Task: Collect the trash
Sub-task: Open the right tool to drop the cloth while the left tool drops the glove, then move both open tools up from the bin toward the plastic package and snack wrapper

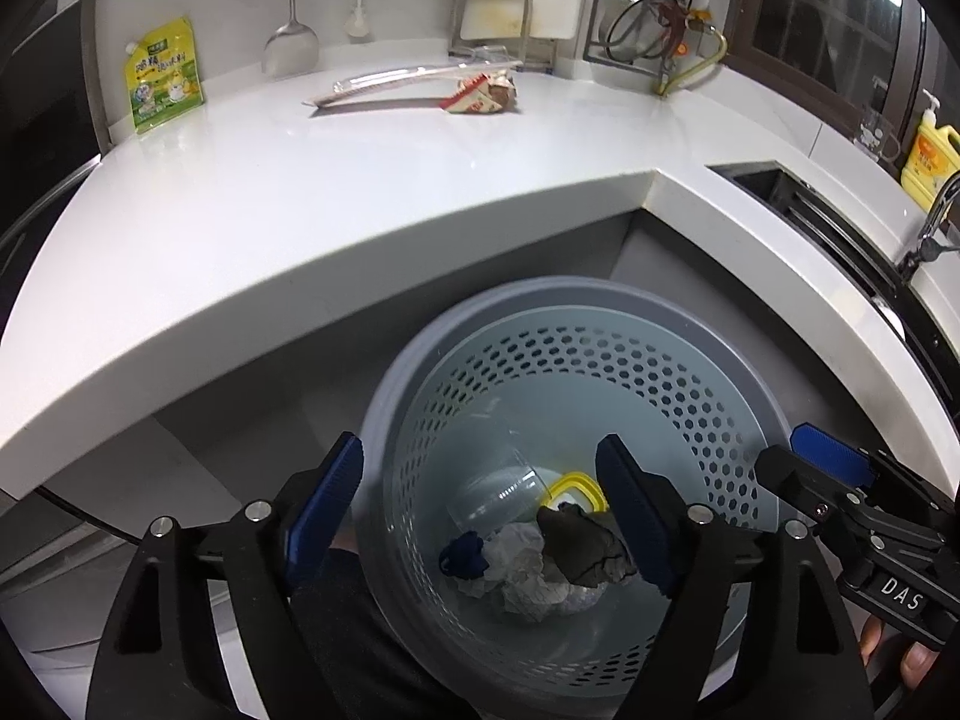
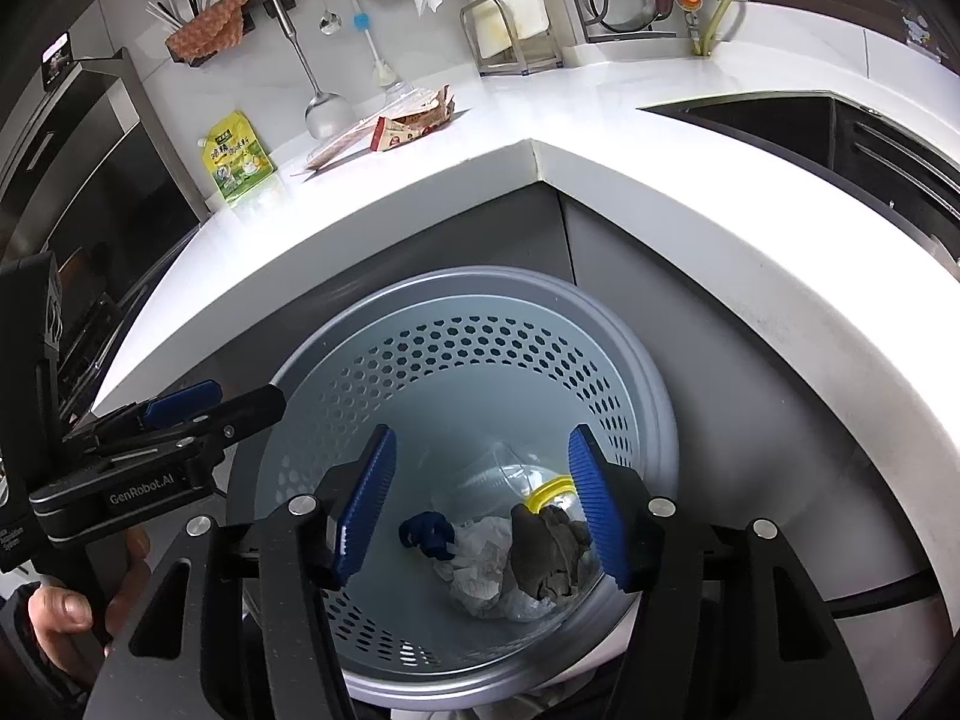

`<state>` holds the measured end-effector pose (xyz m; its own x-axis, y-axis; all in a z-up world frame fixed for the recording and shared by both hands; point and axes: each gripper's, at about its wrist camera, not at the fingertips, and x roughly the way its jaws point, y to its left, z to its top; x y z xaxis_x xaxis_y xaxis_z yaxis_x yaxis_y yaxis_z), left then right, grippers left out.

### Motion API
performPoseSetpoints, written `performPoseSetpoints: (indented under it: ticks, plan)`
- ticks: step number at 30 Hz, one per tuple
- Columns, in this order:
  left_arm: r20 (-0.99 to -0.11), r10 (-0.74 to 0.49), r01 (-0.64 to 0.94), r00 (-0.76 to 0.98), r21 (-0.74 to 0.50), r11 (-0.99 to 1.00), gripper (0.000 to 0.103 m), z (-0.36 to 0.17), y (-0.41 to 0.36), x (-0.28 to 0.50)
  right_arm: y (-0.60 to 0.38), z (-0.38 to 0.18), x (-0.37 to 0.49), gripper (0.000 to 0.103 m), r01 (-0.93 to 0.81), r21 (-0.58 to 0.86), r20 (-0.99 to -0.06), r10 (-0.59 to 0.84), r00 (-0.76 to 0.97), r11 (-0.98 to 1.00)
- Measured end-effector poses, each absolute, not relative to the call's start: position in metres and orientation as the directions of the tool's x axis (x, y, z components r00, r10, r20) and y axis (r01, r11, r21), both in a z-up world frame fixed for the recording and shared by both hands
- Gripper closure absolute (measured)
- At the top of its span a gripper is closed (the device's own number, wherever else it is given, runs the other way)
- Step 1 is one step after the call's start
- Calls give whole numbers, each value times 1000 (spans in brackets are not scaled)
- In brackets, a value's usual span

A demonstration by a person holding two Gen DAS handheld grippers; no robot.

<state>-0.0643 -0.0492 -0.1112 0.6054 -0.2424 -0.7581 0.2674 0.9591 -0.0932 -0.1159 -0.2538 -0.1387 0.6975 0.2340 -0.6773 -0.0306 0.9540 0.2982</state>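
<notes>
— Both jaws are standing apart on each side: the left hand-held gripper (image 1: 480, 516) and the right hand-held gripper (image 2: 480, 507) are hovering over the grey perforated bin (image 2: 480, 324) with nothing between their pads.

— So what is sitting in the bin?

— Several bits are lying at the bottom: a dark crumpled lump (image 2: 549, 558), a white crumpled paper (image 2: 480, 564), a small dark blue scrap (image 2: 426, 534), a clear plastic cup (image 1: 501, 486) and something with a yellow rim (image 2: 549, 489) just behind the lump.

— Is the collecting nearly over, then?

— I am judging it partly done. On the white tabletop (image 1: 360, 192) a torn red-and-white wrapper (image 1: 480, 93) is lying beside a long clear plastic sleeve (image 1: 408, 81), well apart from the bin. Those two are looking like the trash left to fetch.

— And the yellow-green pouch (image 1: 163, 75)?

— It is standing upright against the wall, so I cannot tell whether it counts as trash.
</notes>
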Motion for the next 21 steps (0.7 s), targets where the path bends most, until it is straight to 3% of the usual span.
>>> performPoseSetpoints:
  ticks: [9,21]
  plan:
    - [-710,-244,258,661,-90,962,13,-89,-31,-55,-251,-124,-107,39,-30,289,-660,221,718,957]
    - [-667,-244,248,704,-91,964,12,-61,-17,-27,-249,-111,-81,39,-31,280,-655,215,724,959]
